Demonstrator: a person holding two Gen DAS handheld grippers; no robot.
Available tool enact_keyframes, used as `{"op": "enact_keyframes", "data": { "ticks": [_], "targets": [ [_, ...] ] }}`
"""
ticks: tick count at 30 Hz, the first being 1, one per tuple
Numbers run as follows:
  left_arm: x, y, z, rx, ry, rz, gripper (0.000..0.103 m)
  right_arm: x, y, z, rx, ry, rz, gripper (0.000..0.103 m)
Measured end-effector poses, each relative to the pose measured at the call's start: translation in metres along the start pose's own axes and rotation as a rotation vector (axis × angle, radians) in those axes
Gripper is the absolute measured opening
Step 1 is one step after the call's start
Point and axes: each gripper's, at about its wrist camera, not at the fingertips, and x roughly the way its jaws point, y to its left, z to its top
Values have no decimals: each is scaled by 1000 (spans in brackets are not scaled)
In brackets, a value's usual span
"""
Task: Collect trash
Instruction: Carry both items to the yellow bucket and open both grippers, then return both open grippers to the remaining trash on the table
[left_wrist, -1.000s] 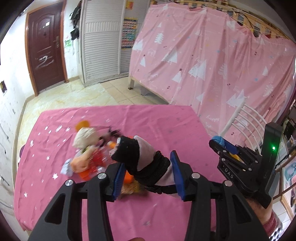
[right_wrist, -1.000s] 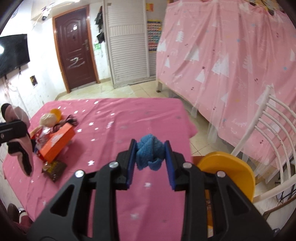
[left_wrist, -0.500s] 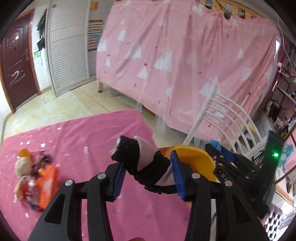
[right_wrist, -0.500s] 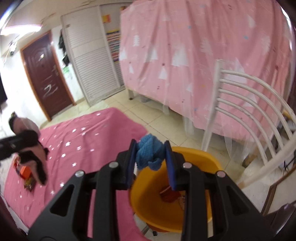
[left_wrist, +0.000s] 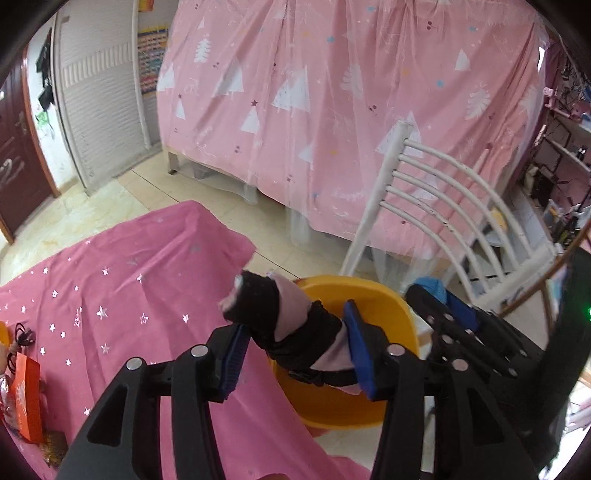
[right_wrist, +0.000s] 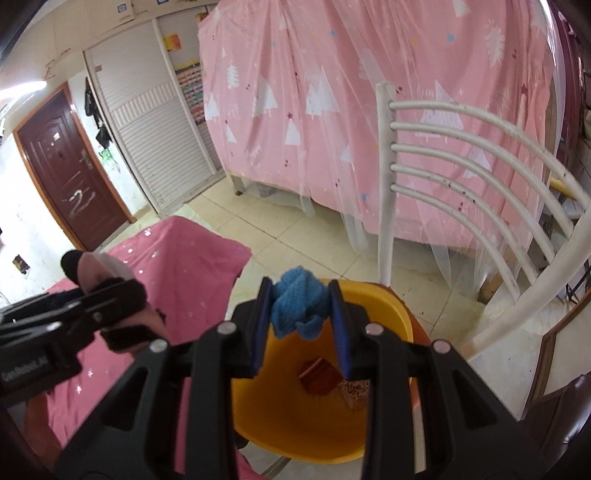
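The left gripper (left_wrist: 295, 354) is seen with its jaws opening; a rolled black-and-pale-pink fabric bundle (left_wrist: 291, 325) lies between the blue pads, touching the right-hand pad, with a gap at the other. The right gripper (right_wrist: 300, 325) is clamped narrowly on a crumpled blue knitted cloth (right_wrist: 298, 308). Directly below and ahead of both tools a round orange plastic bin (right_wrist: 369, 295) is noted; a reddish-brown block (right_wrist: 318, 376) and a speckled scrap (right_wrist: 354, 393) lie inside it. Left of the tools, a pink star-printed tablecloth (left_wrist: 122, 280) covers the table; an orange carton (left_wrist: 26, 398) and a black cable (left_wrist: 24, 338) rest at its far left edge. A white slatted metal chair (right_wrist: 461, 155) stands just behind the bin, a pink tree-printed curtain (left_wrist: 332, 92) beyond it.
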Motion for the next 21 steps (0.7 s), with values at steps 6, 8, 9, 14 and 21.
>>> {"op": "enact_keyframes", "data": {
  "ticks": [6,8,9,14,21],
  "targets": [
    [7,5,-2,-34,8,-7,69,6,-7,-2,21,15,0,29],
    [4,8,-1,-37,3,-3,69,6,-5,-3,22,18,4,30],
    [2,11,0,-43,0,-2,69,7,-3,-3,17,22,3,31],
    [-9,25,-1,-84,-3,-11,70,12,0,-4,1,33,0,51],
    [-28,37,-5,-103,-21,-23,71,9,7,-5,-18,30,4,52]
  ]
}}
